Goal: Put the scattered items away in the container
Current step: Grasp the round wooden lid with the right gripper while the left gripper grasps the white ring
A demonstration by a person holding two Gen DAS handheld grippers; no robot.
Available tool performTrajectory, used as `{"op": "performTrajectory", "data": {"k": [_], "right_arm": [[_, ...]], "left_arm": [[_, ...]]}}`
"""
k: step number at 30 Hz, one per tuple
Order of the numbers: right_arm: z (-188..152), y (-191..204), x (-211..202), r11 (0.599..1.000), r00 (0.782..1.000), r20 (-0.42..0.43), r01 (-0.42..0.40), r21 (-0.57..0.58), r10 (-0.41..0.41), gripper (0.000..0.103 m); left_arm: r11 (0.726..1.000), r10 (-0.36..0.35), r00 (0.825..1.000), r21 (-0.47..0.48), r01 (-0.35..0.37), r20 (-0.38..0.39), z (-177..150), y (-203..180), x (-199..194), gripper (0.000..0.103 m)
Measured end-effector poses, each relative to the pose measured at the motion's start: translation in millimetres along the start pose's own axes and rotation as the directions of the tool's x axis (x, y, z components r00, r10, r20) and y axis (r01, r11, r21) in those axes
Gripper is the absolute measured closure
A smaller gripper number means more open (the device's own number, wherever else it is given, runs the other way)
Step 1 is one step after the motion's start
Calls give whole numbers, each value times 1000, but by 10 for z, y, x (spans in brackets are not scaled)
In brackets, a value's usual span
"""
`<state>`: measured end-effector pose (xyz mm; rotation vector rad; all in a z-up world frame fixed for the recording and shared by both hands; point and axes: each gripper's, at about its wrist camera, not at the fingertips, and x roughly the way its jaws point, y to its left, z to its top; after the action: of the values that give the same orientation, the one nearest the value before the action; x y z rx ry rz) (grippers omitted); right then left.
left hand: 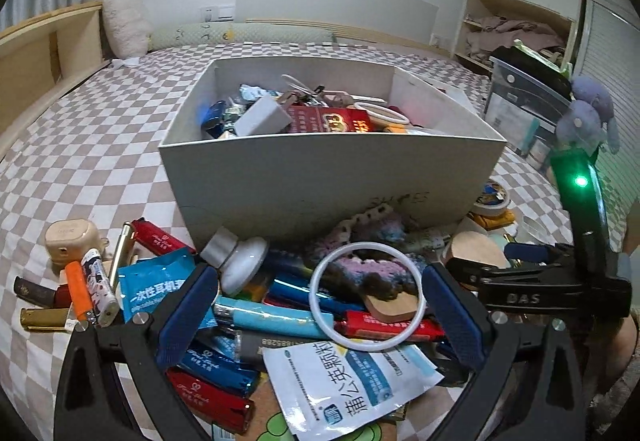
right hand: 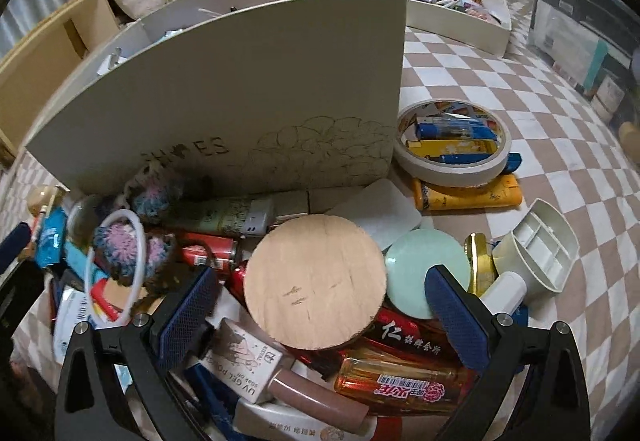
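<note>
A: Checked bedcover [left hand: 100, 145] is noted as the work surface, in a bedroom with a headboard behind; clutter is heaped on it against the near wall of the white shoe box [left hand: 320, 169].

B: Gripper states are recorded first. The left gripper [left hand: 320, 305] is spread wide and nothing is held; a white ring [left hand: 320, 317] and a crocheted piece [left hand: 360, 269] are framed between its blue pads. The right gripper [right hand: 320, 305] is likewise wide and empty, with a round cork disc [right hand: 316, 281] lying between its jaws, on top of the pile.

A: Handling of the disc?

B: It is judged light, stiff and flat. A grip across its rim is advised, since the face offers no purchase. A pale green disc [right hand: 428, 269] lies just beside it to the right, and an amber bottle [right hand: 400, 381] partly beneath; these may be disturbed.

A: And the ring?

B: Thin, rigid and probably slippery; it is best pinched across one side of the hoop. The crochet is soft and may snag.

A: Outward from there?

B: Lighters [left hand: 256, 317] and sachets are spread around the left gripper. A tape roll [right hand: 452, 141] sits beside the box's right corner. The box is already partly filled, and much is judged left to move.
</note>
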<state>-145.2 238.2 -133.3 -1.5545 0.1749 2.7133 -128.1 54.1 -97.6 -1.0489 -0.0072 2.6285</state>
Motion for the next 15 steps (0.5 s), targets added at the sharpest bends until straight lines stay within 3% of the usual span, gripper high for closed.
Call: {"op": "performTrajectory", "data": {"k": [3,6,15], "right_arm": [[1,-18,-21,999,999,12,33,8,-34,13],[-5,-74,-76,999,999,32,-4,33,3,33],[39,-193,-94,993,996,40,-84,80,81,33]], "left_arm": [[1000,-17,1000,11,17,-6,-18,-27,17,1],[999,-33,999,17,33,-17,-33,-70,55,1],[997,-56,997,52,60,-61,-84,-229,230,1]]}}
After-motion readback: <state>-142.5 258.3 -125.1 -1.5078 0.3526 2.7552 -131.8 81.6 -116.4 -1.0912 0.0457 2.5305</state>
